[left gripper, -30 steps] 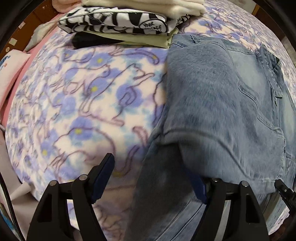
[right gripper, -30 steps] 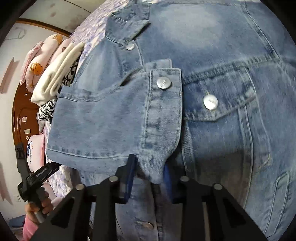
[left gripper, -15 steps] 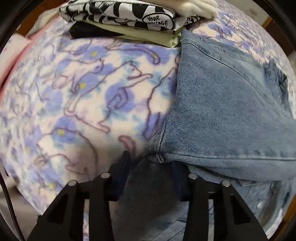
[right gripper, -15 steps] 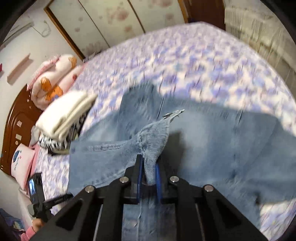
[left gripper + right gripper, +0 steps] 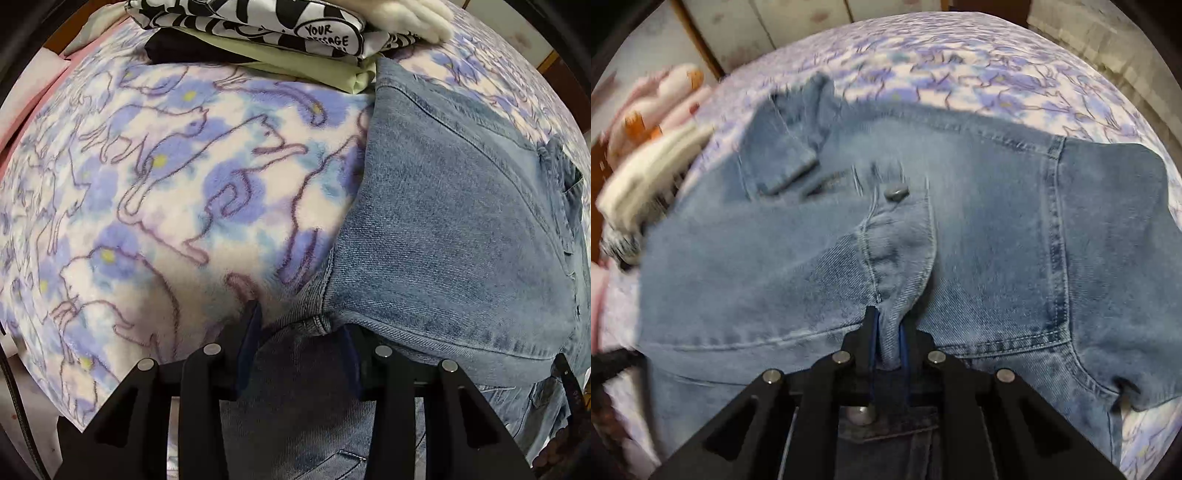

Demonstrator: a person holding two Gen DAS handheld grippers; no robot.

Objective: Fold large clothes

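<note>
A light-blue denim jacket (image 5: pixel 461 229) lies spread on the bed, partly folded over itself. My left gripper (image 5: pixel 299 328) points down at the jacket's left edge. It is shut on a bunched fold of denim where the seam meets the blanket. In the right wrist view the jacket (image 5: pixel 997 240) fills the middle, with a metal button (image 5: pixel 895 192) and a turned-up cuff (image 5: pixel 786 162) showing. My right gripper (image 5: pixel 888 325) is shut on a narrow pinch of the jacket's sleeve, which rises out of the jaws.
The bed carries a fleece blanket (image 5: pixel 166 184) with purple cat outlines. A stack of folded clothes (image 5: pixel 280 33) sits at the jacket's far edge, topped by a cream garment (image 5: pixel 646 177). Pink pillows (image 5: pixel 665 96) and a wooden headboard lie beyond. Bare blanket (image 5: pixel 997 81) stretches past the jacket.
My left gripper's jaws came together on the jacket's edge and sank closer to the bed. My right gripper shut on the sleeve and swung it across the jacket.
</note>
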